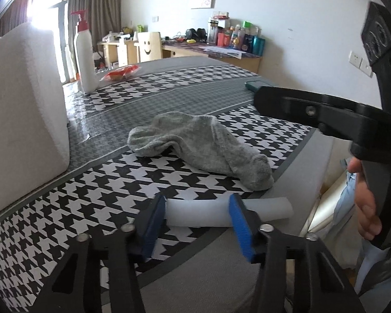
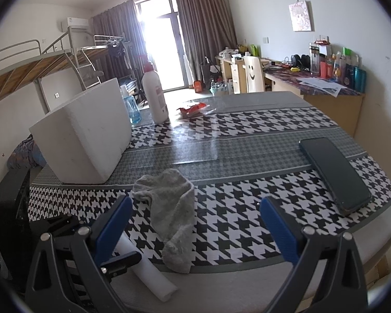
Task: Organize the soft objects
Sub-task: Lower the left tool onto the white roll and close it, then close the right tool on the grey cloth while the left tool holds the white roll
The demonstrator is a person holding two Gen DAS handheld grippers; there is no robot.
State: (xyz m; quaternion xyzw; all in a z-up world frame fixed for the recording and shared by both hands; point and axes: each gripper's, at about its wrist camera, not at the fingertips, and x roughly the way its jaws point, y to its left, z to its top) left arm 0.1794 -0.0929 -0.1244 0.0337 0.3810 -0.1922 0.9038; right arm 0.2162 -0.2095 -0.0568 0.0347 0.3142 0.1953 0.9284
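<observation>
While L gripper (image 1: pixel 196 217) straddles the white foam tube (image 1: pixel 263 210) near the table's (image 1: pixel 221 274) front edge, its blue pads (image 1: pixel 238 221) sit either side of the tube; can't tell whether they press it yet, so not calling it held. Tube lies flat, crosswise to the fingers, so a straight pinch should take it w/o reorienting. R gripper (image 2: pixel 195 228) hangs apart, jaws spread wide, nothing between them, prob. kept clear so L has room. Grey sock (image 1: pixel 195 143) lies crumpled just beyond the tube, apart from it, likely next. White foam box (image 2: pixel 83 140) stands at table's left, near the sock; judged the drop spot for soft items. Phone (image 2: pixel 333 172) at right and lotion bottle (image 2: pixel 155 96) at back are hard goods, prob. left alone.
</observation>
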